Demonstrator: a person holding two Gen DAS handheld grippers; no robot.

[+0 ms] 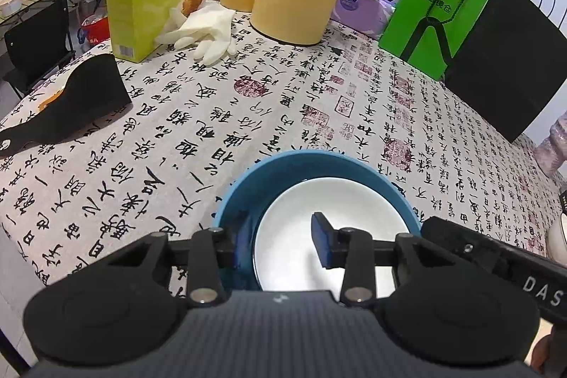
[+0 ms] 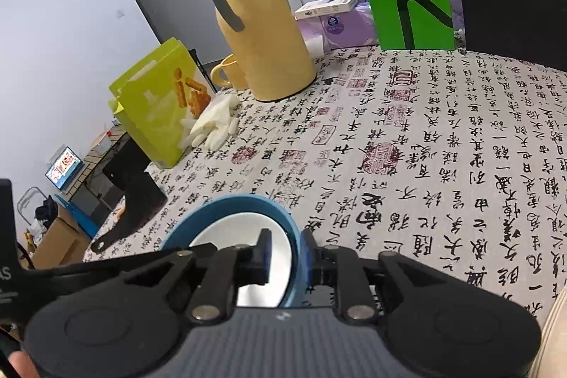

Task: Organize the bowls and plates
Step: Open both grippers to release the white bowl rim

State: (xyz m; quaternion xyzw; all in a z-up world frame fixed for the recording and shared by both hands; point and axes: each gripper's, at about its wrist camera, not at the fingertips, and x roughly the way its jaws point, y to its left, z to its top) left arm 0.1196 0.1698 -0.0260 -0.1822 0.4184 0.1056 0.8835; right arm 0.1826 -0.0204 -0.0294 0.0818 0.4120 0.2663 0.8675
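I am holding my left tool and right tool part-open astride opposite rims of the blue bowl, pads gripping nothing, white plate nested inside near the worktop edge; further dishes are not showing.

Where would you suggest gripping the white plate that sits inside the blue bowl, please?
Take the white plate by its rim, from above on the near side: it lies flat inside the blue bowl, whose wall rises around it, so one finger must slip down between rim and wall. No side approach looks workable.
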